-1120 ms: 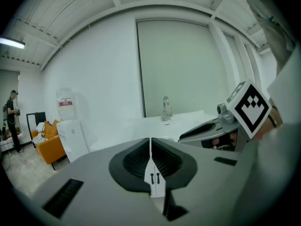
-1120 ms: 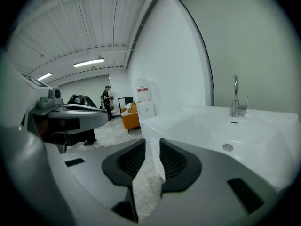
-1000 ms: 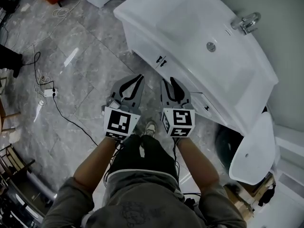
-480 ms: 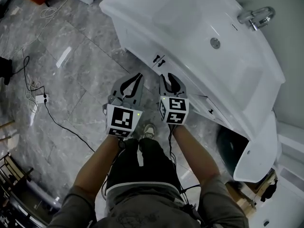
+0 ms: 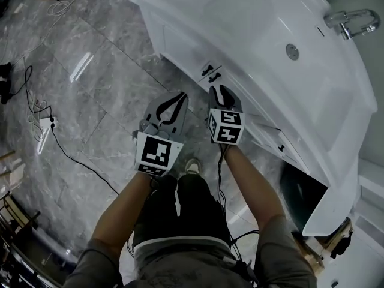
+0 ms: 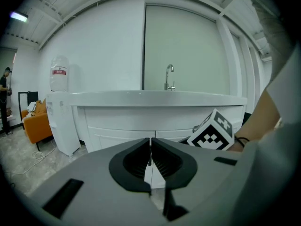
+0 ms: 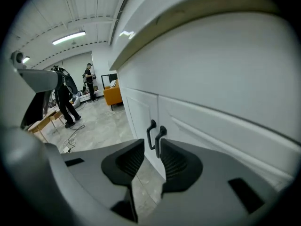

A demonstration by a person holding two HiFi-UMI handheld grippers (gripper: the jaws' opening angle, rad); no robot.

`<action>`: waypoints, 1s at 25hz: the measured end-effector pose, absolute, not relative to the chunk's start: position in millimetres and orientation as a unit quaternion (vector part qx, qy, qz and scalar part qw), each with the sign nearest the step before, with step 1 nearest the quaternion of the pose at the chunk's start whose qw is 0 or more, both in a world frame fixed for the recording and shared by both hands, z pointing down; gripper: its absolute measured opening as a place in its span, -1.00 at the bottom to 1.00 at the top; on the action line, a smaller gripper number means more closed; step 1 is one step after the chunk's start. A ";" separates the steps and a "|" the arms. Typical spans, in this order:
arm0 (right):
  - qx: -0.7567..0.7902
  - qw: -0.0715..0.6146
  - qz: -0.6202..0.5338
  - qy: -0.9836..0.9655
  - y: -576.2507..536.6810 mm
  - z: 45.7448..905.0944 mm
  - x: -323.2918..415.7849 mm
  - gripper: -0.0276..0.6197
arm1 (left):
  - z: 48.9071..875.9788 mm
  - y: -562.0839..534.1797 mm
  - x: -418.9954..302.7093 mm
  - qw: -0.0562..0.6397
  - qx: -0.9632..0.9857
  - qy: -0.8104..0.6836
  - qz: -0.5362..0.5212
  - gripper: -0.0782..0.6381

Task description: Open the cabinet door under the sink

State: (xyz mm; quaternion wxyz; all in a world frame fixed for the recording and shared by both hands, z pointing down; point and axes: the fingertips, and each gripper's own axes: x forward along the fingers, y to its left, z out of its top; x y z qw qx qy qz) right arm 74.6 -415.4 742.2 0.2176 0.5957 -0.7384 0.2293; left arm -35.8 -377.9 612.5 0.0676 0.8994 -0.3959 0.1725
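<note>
The white cabinet [image 5: 180, 47] under the sink [image 5: 264, 35] has two doors, both closed, with a pair of black handles [image 5: 210, 72] at their meeting edge. My right gripper [image 5: 219, 90] is open by a narrow gap and points at those handles from just short of them. In the right gripper view the two handles [image 7: 155, 134] stand right beyond the gripper [image 7: 151, 144], nothing held. My left gripper [image 5: 175, 98] hangs shut and empty to the left, farther from the cabinet. The left gripper [image 6: 150, 141] faces the door seam [image 6: 150, 136], with the right gripper's marker cube [image 6: 212, 131] beside it.
A chrome tap [image 5: 354, 23] stands at the sink's back. Cables and a power strip [image 5: 45, 128] lie on the grey marble floor at left. A toilet [image 5: 336, 191] and a dark bin [image 5: 300, 191] are at right. A water dispenser [image 6: 61, 112] stands left of the cabinet. People [image 7: 63, 100] stand far off.
My right gripper has moved forward to the cabinet's handles. The left gripper has stayed about where it was. The doors have not moved.
</note>
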 end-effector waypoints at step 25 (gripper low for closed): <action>0.582 0.205 0.226 -0.754 -438.7 791.1 60.3 -0.77 | 660.6 -374.9 -67.1 0.038 0.885 -0.414 0.207 -0.71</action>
